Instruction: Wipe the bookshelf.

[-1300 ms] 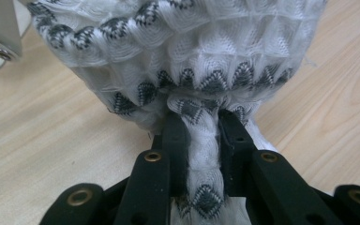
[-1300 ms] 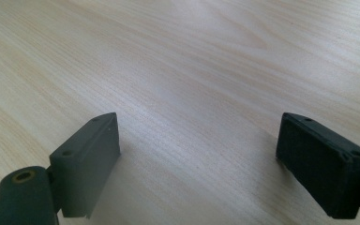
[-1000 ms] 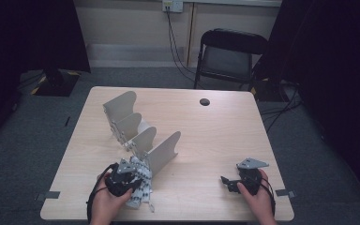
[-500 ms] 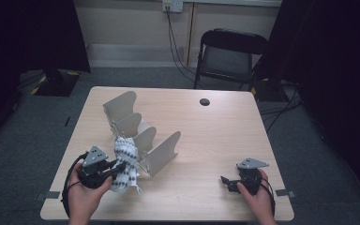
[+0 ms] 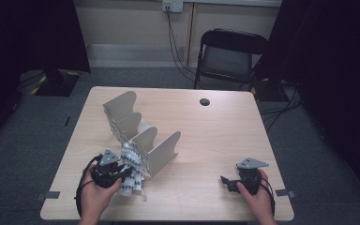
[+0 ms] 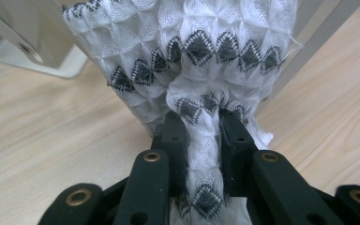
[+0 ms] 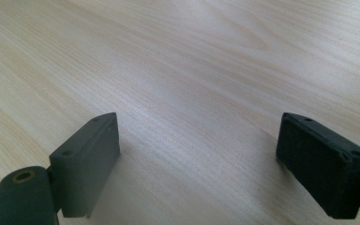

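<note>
White knitted cloth with black diamond bands (image 6: 201,56), pinched in the left gripper (image 5: 122,174) at the grey slotted metal rack's (image 5: 161,151) near end, likely for filing into a slot; right gripper (image 7: 211,164) wide, resting idle on the pale wooden table (image 5: 215,136)

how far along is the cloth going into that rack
Done: the left tongs are clamped on a bunched fold of the white cloth with black diamonds, which is lifted beside the grey divider rack. In hand: the cloth sits at the rack's near end, not yet seated in a slot as far as I can tell. Left: placing it. The right tongs wait open and empty over the table.
</note>
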`<state>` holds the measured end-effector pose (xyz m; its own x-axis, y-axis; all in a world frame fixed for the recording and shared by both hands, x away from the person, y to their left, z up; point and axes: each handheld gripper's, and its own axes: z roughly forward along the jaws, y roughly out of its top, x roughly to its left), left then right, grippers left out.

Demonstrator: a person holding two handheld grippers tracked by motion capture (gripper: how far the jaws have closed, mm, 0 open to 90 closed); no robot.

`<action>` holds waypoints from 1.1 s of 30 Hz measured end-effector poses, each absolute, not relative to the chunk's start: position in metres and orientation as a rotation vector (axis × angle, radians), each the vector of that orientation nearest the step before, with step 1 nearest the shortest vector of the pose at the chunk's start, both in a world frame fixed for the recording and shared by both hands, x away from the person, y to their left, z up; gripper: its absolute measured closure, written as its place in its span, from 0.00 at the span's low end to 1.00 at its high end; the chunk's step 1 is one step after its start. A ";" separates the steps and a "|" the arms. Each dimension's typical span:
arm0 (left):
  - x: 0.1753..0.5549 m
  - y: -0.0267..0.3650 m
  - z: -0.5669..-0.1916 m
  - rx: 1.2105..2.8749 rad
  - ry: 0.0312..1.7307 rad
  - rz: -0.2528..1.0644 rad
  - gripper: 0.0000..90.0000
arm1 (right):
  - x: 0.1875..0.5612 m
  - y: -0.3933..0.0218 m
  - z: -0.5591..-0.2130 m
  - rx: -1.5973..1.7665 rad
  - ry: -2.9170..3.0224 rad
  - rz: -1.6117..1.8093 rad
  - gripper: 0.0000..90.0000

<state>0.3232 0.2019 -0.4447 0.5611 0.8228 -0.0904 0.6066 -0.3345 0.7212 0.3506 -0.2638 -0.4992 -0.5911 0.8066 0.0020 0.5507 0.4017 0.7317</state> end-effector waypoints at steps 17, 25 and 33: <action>0.313 0.203 -0.454 2.137 1.160 0.345 0.83 | 0.351 -0.264 -0.499 1.173 2.311 1.007 0.14; 0.300 0.213 -0.413 2.051 1.104 0.467 0.84 | 0.351 -0.264 -0.499 1.173 2.311 1.007 0.14; 0.294 0.217 -0.384 1.959 1.068 0.543 0.84 | 0.351 -0.264 -0.499 1.173 2.311 1.007 0.14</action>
<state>0.2938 0.2175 -0.3842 0.5473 0.8368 -0.0125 0.4833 -0.3038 0.8211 0.3506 -0.2638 -0.4992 -0.5910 0.8067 0.0020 0.5508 0.4017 0.7316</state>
